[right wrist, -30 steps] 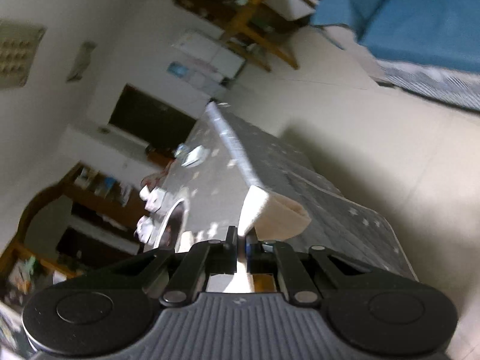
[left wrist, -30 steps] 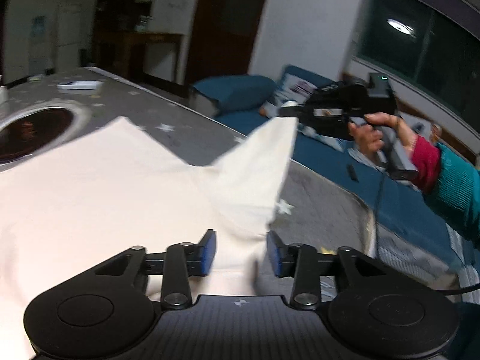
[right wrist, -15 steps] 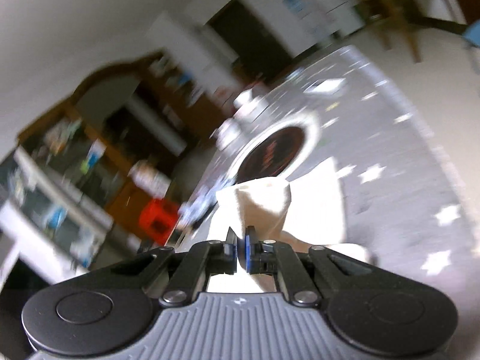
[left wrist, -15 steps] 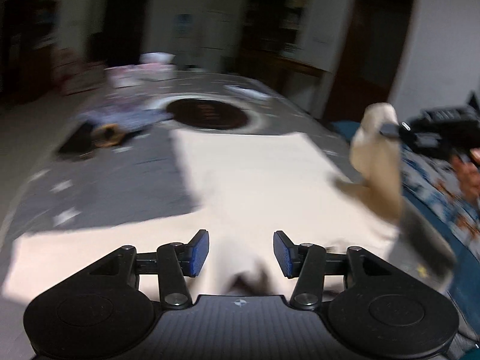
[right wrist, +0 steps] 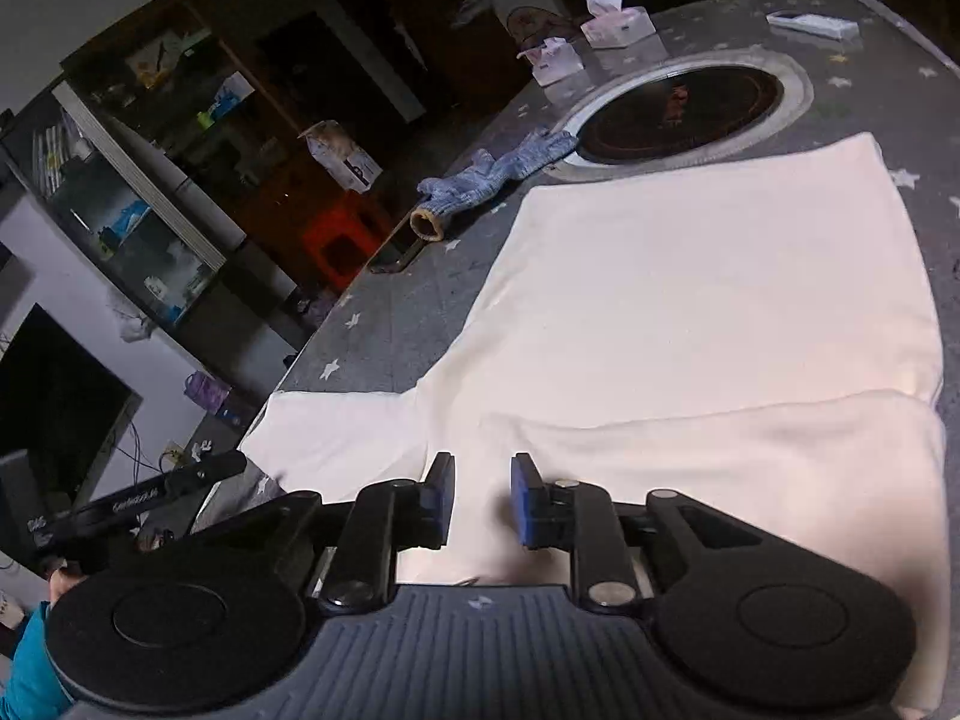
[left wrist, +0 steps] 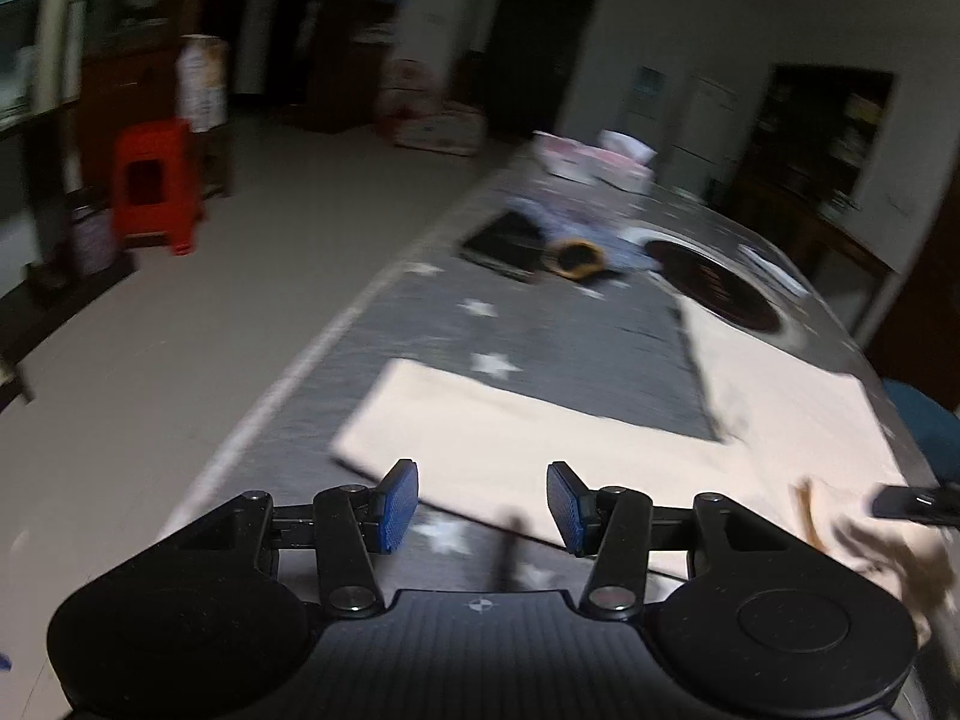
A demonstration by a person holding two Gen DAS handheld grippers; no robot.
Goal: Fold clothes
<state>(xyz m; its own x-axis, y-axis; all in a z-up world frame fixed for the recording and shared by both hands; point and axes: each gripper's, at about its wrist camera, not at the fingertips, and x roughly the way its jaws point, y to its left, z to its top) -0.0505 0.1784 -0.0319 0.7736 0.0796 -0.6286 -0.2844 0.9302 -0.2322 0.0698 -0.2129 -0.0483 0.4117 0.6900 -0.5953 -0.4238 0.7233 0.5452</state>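
1 cream garment (right wrist: 708, 300) flat on table (right wrist: 384, 324); 2 tools: left tool (left wrist: 482, 507) wide, right tool (right wrist: 480, 501) narrowly apart, both w/o load

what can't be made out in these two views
- Right wrist: the shirt's near hem is hidden under the right gripper body.
- Left wrist: motion blur smears the glove and the boxes.
- Left wrist: the right gripper is cut off by the right edge.

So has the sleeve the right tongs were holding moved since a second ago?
Yes. The sleeve went from hanging off the table's edge to lying folded across the shirt.
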